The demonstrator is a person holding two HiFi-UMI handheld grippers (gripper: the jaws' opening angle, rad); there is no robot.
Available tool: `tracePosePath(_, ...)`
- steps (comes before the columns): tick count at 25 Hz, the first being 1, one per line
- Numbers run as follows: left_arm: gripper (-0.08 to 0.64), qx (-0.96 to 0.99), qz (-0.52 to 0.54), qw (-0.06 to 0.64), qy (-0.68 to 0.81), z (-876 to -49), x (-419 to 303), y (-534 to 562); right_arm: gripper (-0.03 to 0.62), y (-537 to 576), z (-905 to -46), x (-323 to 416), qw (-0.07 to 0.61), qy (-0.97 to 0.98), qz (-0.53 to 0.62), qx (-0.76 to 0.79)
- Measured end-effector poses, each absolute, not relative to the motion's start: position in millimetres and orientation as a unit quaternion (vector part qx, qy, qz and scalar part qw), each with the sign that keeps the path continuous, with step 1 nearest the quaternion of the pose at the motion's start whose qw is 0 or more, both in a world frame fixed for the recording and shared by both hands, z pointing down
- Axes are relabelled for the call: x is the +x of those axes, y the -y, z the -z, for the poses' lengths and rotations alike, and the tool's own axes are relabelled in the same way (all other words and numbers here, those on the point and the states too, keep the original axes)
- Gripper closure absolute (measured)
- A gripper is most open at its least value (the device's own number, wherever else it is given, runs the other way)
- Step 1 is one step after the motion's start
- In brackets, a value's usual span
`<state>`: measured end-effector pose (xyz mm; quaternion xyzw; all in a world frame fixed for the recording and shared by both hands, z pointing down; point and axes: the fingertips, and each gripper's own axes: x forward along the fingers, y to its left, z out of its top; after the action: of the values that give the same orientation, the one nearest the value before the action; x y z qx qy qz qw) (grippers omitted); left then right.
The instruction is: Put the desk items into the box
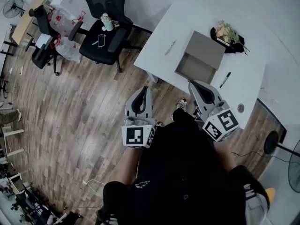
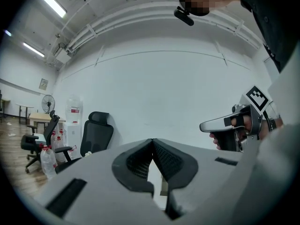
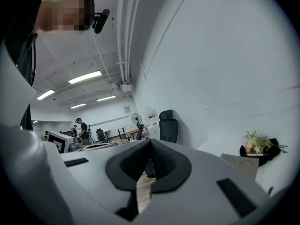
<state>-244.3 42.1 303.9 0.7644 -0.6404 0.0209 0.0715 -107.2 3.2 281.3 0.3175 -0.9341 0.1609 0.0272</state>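
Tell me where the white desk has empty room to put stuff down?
The desk is bare around the pen, left of the box, and along the near edge past the marker. It is crowded right of the box, between the flowers and marker.

An open brown cardboard box (image 1: 205, 48) is set on the white desk (image 1: 187, 18), with a pale pen (image 1: 170, 47) laid apart to its left, a black marker (image 1: 225, 79) near its right side and a dark-wrapped bouquet (image 1: 228, 34) beyond it, far right.
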Motion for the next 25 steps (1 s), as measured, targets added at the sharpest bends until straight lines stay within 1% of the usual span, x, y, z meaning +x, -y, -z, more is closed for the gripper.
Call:
tracePosePath(12,0.552,0.731,-0.029,0.091,0.675,-325.2,-209.1,30.9,0.594,75.3,-287.3,-83.0,0.033,0.954,-0.15,0.258)
tracePosePath(20,0.552,0.763,-0.057,0.114,0.634,-355.9,-183.9,81.6,0.594,106.8,-302.7,-48.1,0.039,0.933,-0.171,0.313)
tracePosePath(25,0.552,0.793,-0.074,0.126,0.591,-381.2,-175.1,119.7,0.594,122.5,-313.2,-22.4,0.05,0.908,-0.177,0.376)
